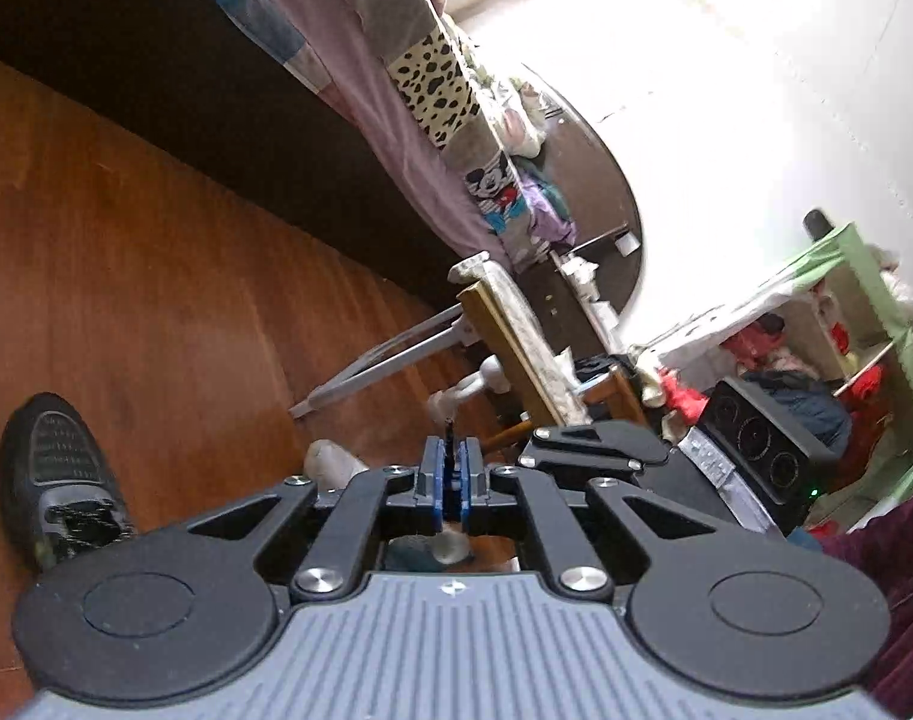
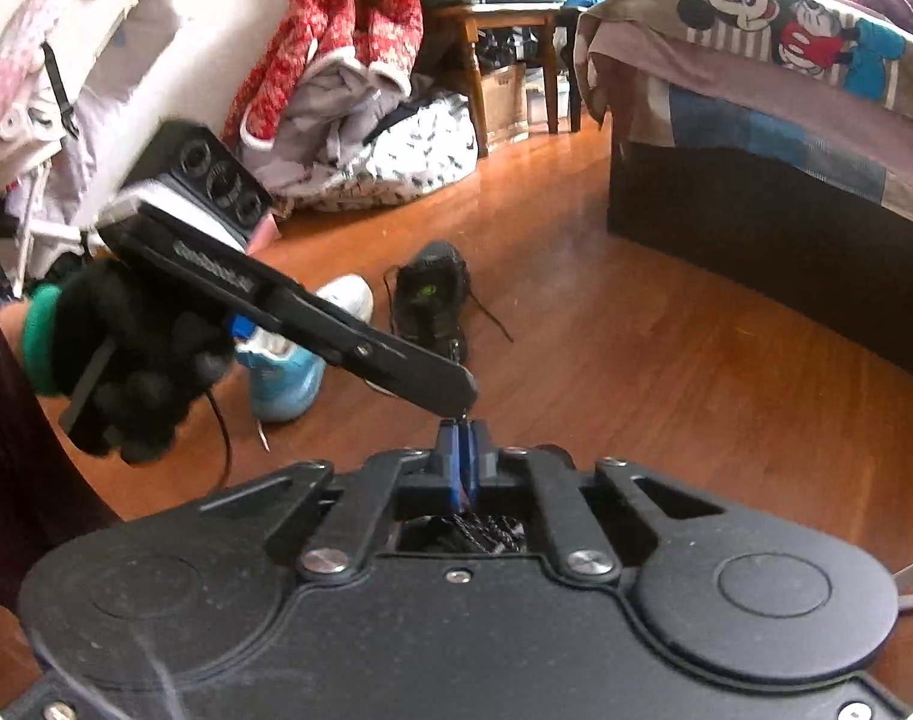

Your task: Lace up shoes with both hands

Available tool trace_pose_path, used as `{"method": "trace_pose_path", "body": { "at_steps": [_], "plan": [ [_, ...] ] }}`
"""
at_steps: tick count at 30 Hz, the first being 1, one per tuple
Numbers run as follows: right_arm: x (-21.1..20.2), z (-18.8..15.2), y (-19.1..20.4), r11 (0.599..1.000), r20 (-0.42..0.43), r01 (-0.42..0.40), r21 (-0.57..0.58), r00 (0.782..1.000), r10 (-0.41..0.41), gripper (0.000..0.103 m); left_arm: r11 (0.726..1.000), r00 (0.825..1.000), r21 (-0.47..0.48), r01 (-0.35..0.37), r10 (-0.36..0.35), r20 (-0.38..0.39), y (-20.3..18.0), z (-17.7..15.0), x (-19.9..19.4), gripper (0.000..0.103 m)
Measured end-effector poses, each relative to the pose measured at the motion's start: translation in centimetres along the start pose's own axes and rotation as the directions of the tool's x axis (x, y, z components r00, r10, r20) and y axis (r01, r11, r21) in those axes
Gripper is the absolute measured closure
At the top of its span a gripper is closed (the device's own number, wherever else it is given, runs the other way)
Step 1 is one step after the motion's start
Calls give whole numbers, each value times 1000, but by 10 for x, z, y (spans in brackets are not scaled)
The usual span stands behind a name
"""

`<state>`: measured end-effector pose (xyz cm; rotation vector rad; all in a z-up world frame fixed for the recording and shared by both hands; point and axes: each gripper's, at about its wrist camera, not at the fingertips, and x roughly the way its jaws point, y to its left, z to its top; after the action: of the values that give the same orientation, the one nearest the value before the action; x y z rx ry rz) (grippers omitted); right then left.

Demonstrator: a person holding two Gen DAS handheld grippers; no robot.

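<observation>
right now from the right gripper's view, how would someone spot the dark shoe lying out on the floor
Start at the bed with the cartoon mouse blanket, then look down its dark base onto the wooden floor to the left. The dark shoe lies there, its loose black laces trailing over the boards. Unlike the white and light blue shoe beside it, it is dark all over with a small green mark.

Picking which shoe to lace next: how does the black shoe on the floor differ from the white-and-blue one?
The black shoe is dark all over; the white-and-blue shoe has a white toe and light blue rear. The black shoe is in full view; the white-and-blue shoe is partly hidden behind the left gripper. The black shoe's laces trail loose to both sides; the white-and-blue shoe's barely show. Both stand side by side on the floor.
</observation>
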<state>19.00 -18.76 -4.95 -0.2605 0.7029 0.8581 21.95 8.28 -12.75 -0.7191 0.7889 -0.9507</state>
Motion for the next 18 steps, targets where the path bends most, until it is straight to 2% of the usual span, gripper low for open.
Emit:
{"method": "trace_pose_path", "body": {
  "at_steps": [3, 7, 12, 15, 17, 18],
  "plan": [
    [3, -2, 5, 997, -21, 33, -70, 999, -35, 101, 1000, 1000, 2, -24, 24, 10, 2, -1, -5, 95],
    [4, -6, 11, 989, -38, 47, -139, 998, -53, 101, 1000, 1000, -12, -10, 10, 7, 4, -2, -2, 95],
    [3, -8, 12, 988, -44, 45, -148, 998, -52, 101, 1000, 1000, 11, 1, -1, -1, 1, -4, 1, 95],
    [1, -8, 12, 988, -39, 56, -143, 997, -62, 100, 999, 1000, 37, -25, 24, 11, -1, -5, -2, 102],
    [0, -8, 13, 987, -33, 68, -146, 997, -73, 99, 999, 1000, 25, -24, 24, 10, 1, -6, -2, 102],
    [-1, -8, 13, 986, -29, 73, -148, 997, -78, 95, 1000, 1000, 20, -22, 22, 8, 2, -6, -2, 102]
  ]
}}
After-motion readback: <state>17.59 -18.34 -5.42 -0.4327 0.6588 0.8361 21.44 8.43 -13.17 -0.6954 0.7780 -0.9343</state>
